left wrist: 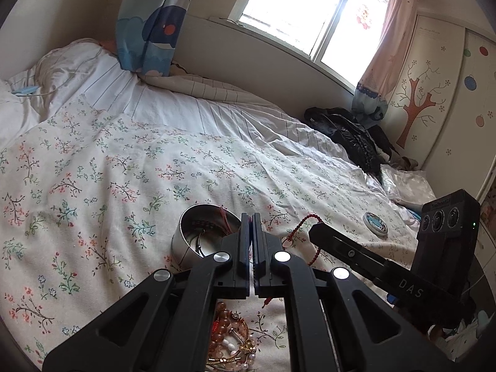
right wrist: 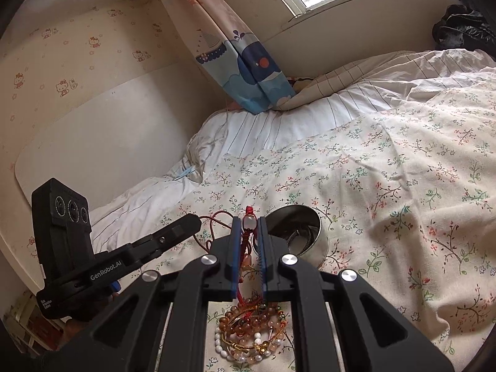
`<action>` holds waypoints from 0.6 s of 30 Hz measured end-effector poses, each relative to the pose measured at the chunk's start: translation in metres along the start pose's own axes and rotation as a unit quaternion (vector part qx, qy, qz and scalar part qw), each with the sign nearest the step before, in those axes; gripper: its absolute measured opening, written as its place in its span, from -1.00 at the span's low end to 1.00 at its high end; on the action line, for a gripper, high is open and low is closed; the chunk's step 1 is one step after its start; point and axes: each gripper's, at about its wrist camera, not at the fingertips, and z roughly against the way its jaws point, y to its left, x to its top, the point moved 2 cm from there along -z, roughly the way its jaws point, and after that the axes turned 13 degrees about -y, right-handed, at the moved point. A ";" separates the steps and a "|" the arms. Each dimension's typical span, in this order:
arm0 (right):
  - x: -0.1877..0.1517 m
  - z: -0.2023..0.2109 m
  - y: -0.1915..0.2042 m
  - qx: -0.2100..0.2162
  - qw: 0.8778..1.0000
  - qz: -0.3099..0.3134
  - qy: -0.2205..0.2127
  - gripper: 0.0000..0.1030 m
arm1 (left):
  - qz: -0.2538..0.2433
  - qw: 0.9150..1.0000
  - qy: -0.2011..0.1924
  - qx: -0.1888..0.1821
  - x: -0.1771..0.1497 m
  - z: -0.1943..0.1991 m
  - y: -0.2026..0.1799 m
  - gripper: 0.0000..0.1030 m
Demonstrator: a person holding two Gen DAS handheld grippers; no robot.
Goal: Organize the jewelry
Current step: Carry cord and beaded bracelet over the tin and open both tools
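Note:
A round metal tin (left wrist: 198,235) stands on the floral bedspread with a bangle inside; it also shows in the right wrist view (right wrist: 305,232). A pile of beaded bracelets (left wrist: 231,341) lies under the grippers, also in the right wrist view (right wrist: 252,334). My left gripper (left wrist: 251,217) is shut just right of the tin, with a thin red cord by its tips. My right gripper (right wrist: 249,220) is shut on a red cord bracelet (right wrist: 249,238) with a pale bead, held left of the tin. A red bead string (left wrist: 299,232) hangs by the right gripper (left wrist: 316,232).
A small round lid (left wrist: 375,223) lies on the bedspread (left wrist: 124,161) to the right. A black jacket (left wrist: 350,136) is heaped by the wardrobe. White pillows and a striped quilt lie along the wall under the window.

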 end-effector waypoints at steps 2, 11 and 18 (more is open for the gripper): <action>0.002 -0.005 0.000 0.000 1.000 0.004 0.000 -0.78 | -0.001 1.000 0.001 0.001 0.001 -0.005 -0.001 -0.97; 0.009 -0.039 -0.008 -0.008 1.000 0.012 0.004 -0.78 | 0.004 1.000 0.003 0.003 0.007 -0.029 0.002 -0.97; 0.004 -0.069 -0.015 -0.030 0.999 0.030 0.025 -0.78 | 0.008 1.000 0.014 0.013 0.008 -0.054 0.010 -0.97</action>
